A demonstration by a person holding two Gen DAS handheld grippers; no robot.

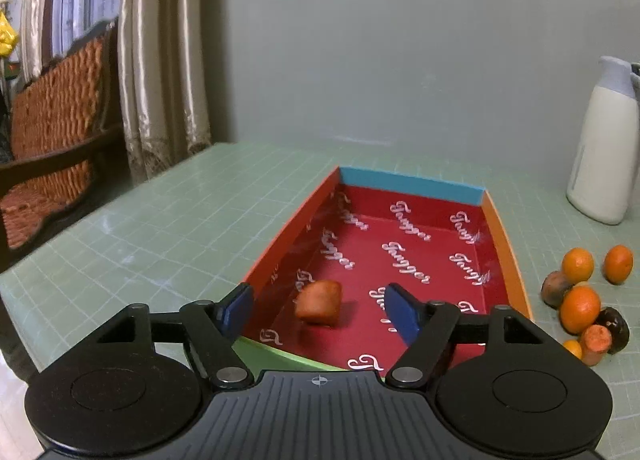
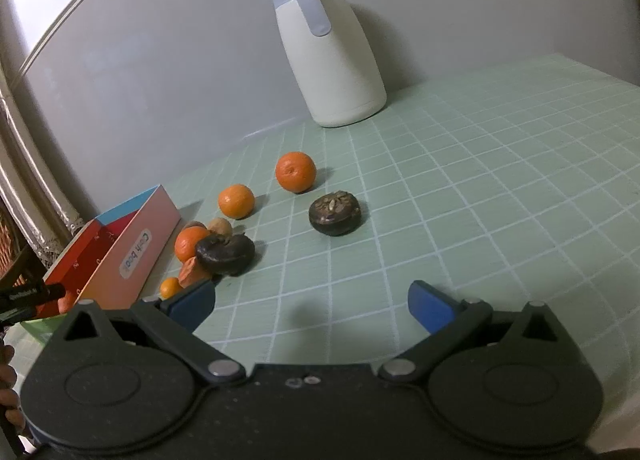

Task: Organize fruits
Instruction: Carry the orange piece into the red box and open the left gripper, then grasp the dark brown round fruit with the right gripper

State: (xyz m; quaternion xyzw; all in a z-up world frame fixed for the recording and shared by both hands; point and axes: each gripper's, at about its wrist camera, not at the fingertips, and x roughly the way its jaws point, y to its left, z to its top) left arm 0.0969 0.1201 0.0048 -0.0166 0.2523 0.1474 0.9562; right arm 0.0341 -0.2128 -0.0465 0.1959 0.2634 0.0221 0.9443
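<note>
**One fruit in the box, the rest on the desk**

While the left hand-held gripper (image 1: 318,310) is held over the near end of the box (image 1: 412,184), its blue pads are spread apart and nothing is gripped. A blurred orange-brown fruit (image 1: 320,302) is seen between the pads, apart from both, on the red printed floor of the box near its left wall. The box itself is set on the green gridded desk (image 1: 160,228), its far wall blue and its side walls orange.

The right hand-held gripper (image 2: 312,306) is likewise released, with only bare desk between its pads. Ahead of it the remaining fruit is spread over the desk beside the box's pink outer wall. Two oranges (image 2: 295,172) are placed farthest back, and a dark round fruit (image 2: 335,213) is set alone, to their right. Nearer the box, a cluster is formed by a second dark fruit (image 2: 225,254), a third orange (image 2: 188,242), a walnut-like piece (image 2: 219,226), an orange-red piece (image 2: 191,270) and a small orange (image 2: 170,287); these are packed close, several touching. A cream jug (image 2: 332,52) with a grey lid is stood against the wall behind them.
</note>
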